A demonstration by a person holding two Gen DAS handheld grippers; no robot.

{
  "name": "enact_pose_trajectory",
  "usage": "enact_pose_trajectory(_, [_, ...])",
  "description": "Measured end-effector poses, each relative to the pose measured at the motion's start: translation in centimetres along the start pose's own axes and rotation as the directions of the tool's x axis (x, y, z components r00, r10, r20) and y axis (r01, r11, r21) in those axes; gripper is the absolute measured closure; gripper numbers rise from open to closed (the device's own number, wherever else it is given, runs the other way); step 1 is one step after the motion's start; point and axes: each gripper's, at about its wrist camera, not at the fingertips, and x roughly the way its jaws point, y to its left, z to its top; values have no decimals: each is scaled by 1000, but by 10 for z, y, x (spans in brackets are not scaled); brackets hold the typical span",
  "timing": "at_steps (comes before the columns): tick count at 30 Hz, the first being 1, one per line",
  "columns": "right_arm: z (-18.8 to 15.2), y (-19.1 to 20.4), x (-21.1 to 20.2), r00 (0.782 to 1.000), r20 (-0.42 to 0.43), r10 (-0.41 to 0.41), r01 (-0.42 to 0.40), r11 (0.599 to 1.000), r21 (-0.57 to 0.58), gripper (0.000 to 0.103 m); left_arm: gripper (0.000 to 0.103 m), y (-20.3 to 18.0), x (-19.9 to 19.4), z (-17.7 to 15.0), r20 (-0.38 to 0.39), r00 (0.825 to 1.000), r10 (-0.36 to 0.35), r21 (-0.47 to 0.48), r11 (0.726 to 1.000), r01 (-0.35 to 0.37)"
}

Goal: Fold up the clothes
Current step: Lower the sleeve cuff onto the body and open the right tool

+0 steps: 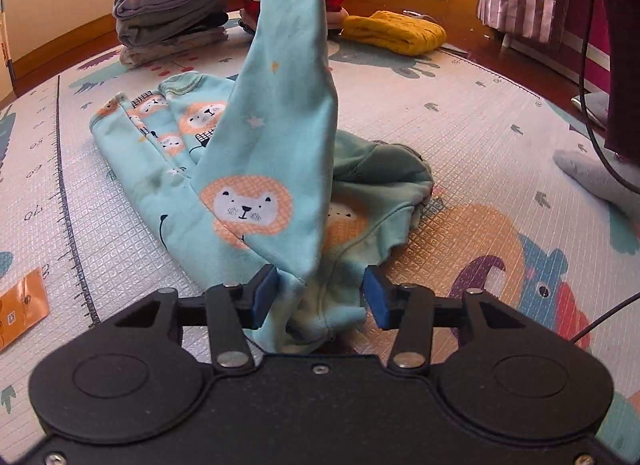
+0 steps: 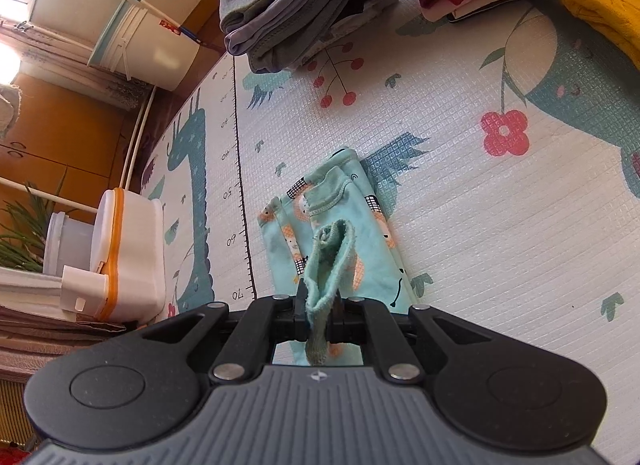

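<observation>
Lion-print garment (image 1: pixel 256 169) lies on the play mat (image 1: pixel 460 137), one part pulled up tall. Right gripper (image 2: pixel 318 319) clenched on its raised hem; left gripper (image 1: pixel 320 297) spread wide, cloth bunched loose between the blue pads (image 1: pixel 266 295). Folded stacks (image 1: pixel 172 9) and a yellow knit (image 1: pixel 396 31) sit behind.

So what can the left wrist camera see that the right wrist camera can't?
Only the left wrist view shows a grey sock foot, an orange paper packet and the left gripper, jaws open around loose cloth. Only the right wrist view shows a white box with an orange band and the right gripper, shut on an edge of the cloth. Both show the mint lion-print garment, grey folded stack and mustard knitted sweater.
</observation>
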Motion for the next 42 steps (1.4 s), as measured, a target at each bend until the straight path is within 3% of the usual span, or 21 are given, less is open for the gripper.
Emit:
enact_pose_trajectory(3, [5, 7, 9, 1000, -1, -9, 9, 1000, 22, 94, 57, 11, 0, -1, 7, 1000, -5, -62, 998, 6])
enact_pose_trajectory(9, [18, 29, 33, 999, -1, -43, 43, 999, 31, 94, 56, 2, 9, -5, -25, 999, -24, -32, 999, 23])
enact_pose_trajectory(21, [37, 90, 116, 991, -55, -121, 114, 986, -119, 94, 55, 13, 8, -8, 0, 998, -61, -141, 988, 60])
enact_pose_trajectory(32, [42, 92, 189, 964, -110, -243, 221, 958, -185, 94, 55, 26, 7, -11, 32, 995, -96, -270, 958, 101])
enact_pose_trajectory(35, [47, 87, 197, 971, -111, -211, 194, 970, -145, 88, 55, 30, 7, -11, 40, 994, -105, -303, 946, 112])
enact_pose_trajectory(39, [60, 94, 184, 991, -26, -130, 124, 975, -182, 67, 55, 35, 6, -12, 49, 992, -115, -347, 930, 125])
enact_pose_trajectory(42, [68, 94, 180, 993, -19, -118, 109, 958, -264, 67, 55, 38, 6, -13, 57, 991, -120, -375, 917, 133])
